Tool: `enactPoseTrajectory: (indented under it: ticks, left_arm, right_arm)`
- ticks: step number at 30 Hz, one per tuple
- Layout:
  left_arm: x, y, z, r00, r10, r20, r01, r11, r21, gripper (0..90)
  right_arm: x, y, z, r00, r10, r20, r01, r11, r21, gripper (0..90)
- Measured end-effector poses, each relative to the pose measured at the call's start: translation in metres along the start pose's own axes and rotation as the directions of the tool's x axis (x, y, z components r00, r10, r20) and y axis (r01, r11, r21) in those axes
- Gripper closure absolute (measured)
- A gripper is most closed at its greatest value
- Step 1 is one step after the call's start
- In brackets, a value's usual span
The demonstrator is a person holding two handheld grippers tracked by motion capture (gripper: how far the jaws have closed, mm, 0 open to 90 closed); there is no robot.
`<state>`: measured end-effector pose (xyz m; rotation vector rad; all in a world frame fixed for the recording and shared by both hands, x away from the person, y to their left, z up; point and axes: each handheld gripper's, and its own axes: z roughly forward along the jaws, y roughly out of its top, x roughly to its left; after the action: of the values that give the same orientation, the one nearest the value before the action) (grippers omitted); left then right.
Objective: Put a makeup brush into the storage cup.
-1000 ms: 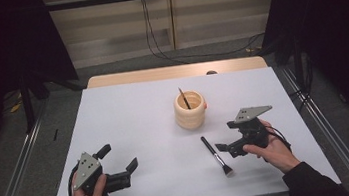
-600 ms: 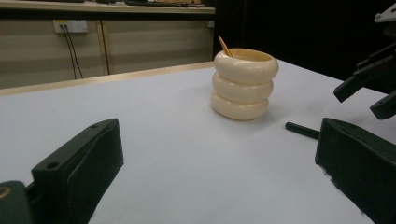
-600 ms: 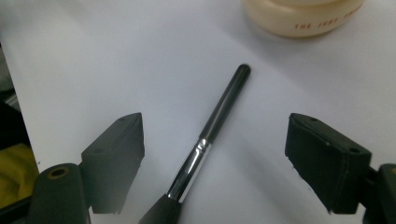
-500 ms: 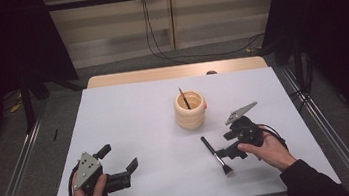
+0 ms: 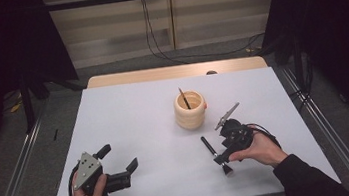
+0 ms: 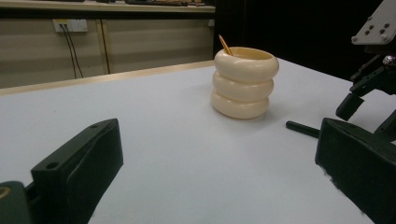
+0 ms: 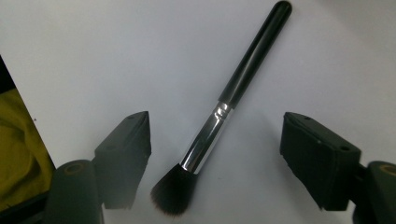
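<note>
There is one cream cup (image 5: 190, 110) on the white table (image 5: 129, 118), shaped like three fat rings stacked up. One thin stick (image 5: 184, 98) leans inside it, with its tip poking over the rim. I cannot tell what else is in the cup.

One makeup brush (image 7: 224, 105) lies flat on the table. It has a black handle, a shiny silver band and a dark fluffy tip. In the right gripper view it lies between the two jaws of the right gripper (image 7: 217, 154), with the fluffy tip near the gripper and the handle pointing away. The jaws stand apart on either side of the brush and neither one touches it. They have just been closing in around it. From above, the right gripper (image 5: 221, 156) points down at the brush (image 5: 215, 154), and the cup sits just beyond it.

The left gripper (image 5: 119, 157) is held low over the near side of the table, well apart from the brush. Its jaws are wide apart with nothing between them. In the left gripper view, the cup (image 6: 244, 81) stands ahead of those jaws.

There are two grippers, one in each hand.
</note>
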<state>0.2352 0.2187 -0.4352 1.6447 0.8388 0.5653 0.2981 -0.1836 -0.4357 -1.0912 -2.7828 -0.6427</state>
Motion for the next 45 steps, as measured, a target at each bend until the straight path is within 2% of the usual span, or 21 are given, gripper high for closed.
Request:
enactPoseTrajectory:
  ticks: [1,2,4,8,9,13,16,19,20,21,25,27,32,34,36,39,40,45]
  left_arm:
    - [0.000,0.000,0.000,1.0000,0.000,0.001,0.000,1.0000,0.000,0.8]
    - [0.000,0.000,0.000,1.0000,0.000,0.001,0.000,1.0000,0.000,0.8]
    - [0.000,0.000,0.000,1.0000,0.001,0.001,-0.001,1.0000,0.000,0.8]
    - [0.000,0.000,0.000,1.0000,0.000,0.003,0.000,1.0000,0.000,0.8]
    - [0.000,0.000,0.000,1.0000,0.000,0.003,0.000,1.0000,0.000,0.8]
    - [0.000,0.000,0.000,1.0000,0.004,0.008,-0.004,1.0000,0.004,0.8]
    - [0.000,0.000,0.000,1.0000,0.000,0.009,0.000,1.0000,0.000,0.8]
    - [0.000,0.000,0.000,1.0000,0.000,0.009,0.000,1.0000,0.002,0.8]
    - [0.000,0.000,0.000,1.0000,0.000,0.010,0.000,1.0000,0.001,0.8]
    - [0.000,0.000,0.000,1.0000,0.003,0.009,-0.003,1.0000,0.003,0.8]
    - [0.000,0.000,0.000,0.9999,-0.001,0.010,0.001,1.0000,0.002,0.8]
    - [0.000,0.000,0.000,1.0000,0.002,0.009,-0.002,1.0000,0.004,0.8]
    - [0.000,0.000,0.001,1.0000,0.000,0.009,0.000,1.0000,0.004,0.8]
    - [0.000,0.000,0.001,0.9999,-0.001,0.011,0.001,1.0000,0.003,0.9]
    - [0.000,0.000,0.001,0.9999,0.000,0.010,0.000,1.0000,0.003,0.9]
    - [0.000,0.000,0.001,0.9999,-0.001,0.012,0.001,1.0000,0.004,0.9]
    - [0.000,0.000,0.001,0.9999,0.001,0.011,-0.001,1.0000,0.004,0.9]
    - [0.000,0.000,0.001,0.9999,0.000,0.012,0.000,1.0000,0.004,0.9]
  right_arm:
    - [0.000,0.001,0.001,0.9999,-0.011,0.008,0.011,1.000,0.007,32.0]
    - [0.002,0.001,0.002,0.9999,-0.003,0.014,0.002,1.000,0.014,35.0]
    - [0.002,0.003,0.004,0.9999,0.010,0.013,-0.011,0.999,0.034,35.7]
    - [0.001,0.003,0.006,0.9993,0.036,-0.006,-0.035,0.997,0.068,44.0]
    - [0.001,0.003,0.006,0.9989,0.044,-0.019,-0.042,0.997,0.072,45.0]
    - [0.000,0.004,0.007,0.9990,0.039,-0.024,-0.036,0.993,0.110,50.5]
    - [-0.001,0.005,0.007,0.9975,0.065,-0.029,-0.061,0.990,0.126,54.0]
    - [-0.001,0.007,0.010,0.9977,0.063,-0.023,-0.060,0.989,0.136,56.0]
    - [0.000,0.008,0.010,0.9971,0.075,-0.015,-0.072,0.987,0.142,57.0]
    - [0.000,0.008,0.011,0.9983,0.058,-0.012,-0.055,0.988,0.142,57.5]
    - [0.002,0.008,0.014,0.9985,0.054,-0.004,-0.053,0.990,0.129,62.1]
    - [0.002,0.008,0.014,0.9984,0.056,0.004,-0.055,0.987,0.149,65.1]
    - [0.001,0.007,0.017,0.9992,0.039,0.012,-0.041,0.986,0.160,69.4]
    - [0.000,0.007,0.017,0.9989,0.041,0.021,-0.044,0.986,0.163,72.6]
    - [-0.001,0.007,0.018,0.9986,0.052,0.010,-0.053,0.986,0.158,74.3]
    - [-0.002,0.007,0.018,0.9989,0.045,0.015,-0.047,0.986,0.163,75.1]
    - [-0.002,0.007,0.018,0.9984,0.056,0.011,-0.057,0.986,0.156,75.5]
    - [-0.003,0.006,0.018,0.9994,0.031,0.014,-0.033,0.986,0.163,77.3]
